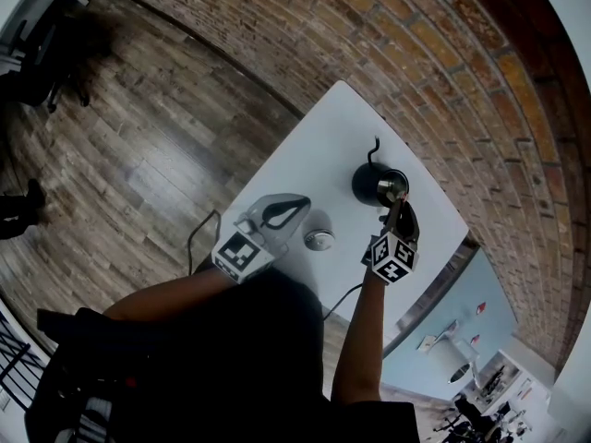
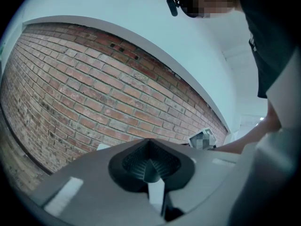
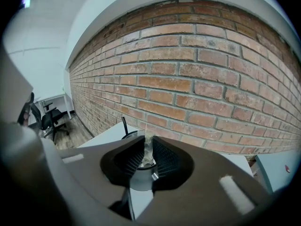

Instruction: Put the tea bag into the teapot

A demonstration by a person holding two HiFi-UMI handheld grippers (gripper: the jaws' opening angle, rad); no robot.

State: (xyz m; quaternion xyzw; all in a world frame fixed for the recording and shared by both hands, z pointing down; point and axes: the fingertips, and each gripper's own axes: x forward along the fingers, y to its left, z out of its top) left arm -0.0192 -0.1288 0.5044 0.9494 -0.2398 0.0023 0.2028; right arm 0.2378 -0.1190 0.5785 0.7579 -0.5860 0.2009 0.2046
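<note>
parts count: one desk (image 1: 319,150), one black teapot (image 1: 375,184), one round metal lid (image 1: 319,239), one tea bag (image 3: 148,149), two hand-held grippers.

markings: each hand-held gripper carries one cube with black-and-white square markers, the left cube (image 1: 238,252) and the right cube (image 1: 392,258). the markers are patterns only, not text.

left hand-held gripper (image 1: 300,203): jaws pressed together with nothing between them. it sits over the desk, just left of the lid.

right hand-held gripper (image 1: 399,207): jaws pinch the tea bag, which stands upright between the tips. the tips are at the right edge of the teapot, over its open top.

teapot: stands on the desk near the brick wall, with its thin spout toward the far end. the lid lies apart from it on the desk, between the two hand-held grippers.
</note>
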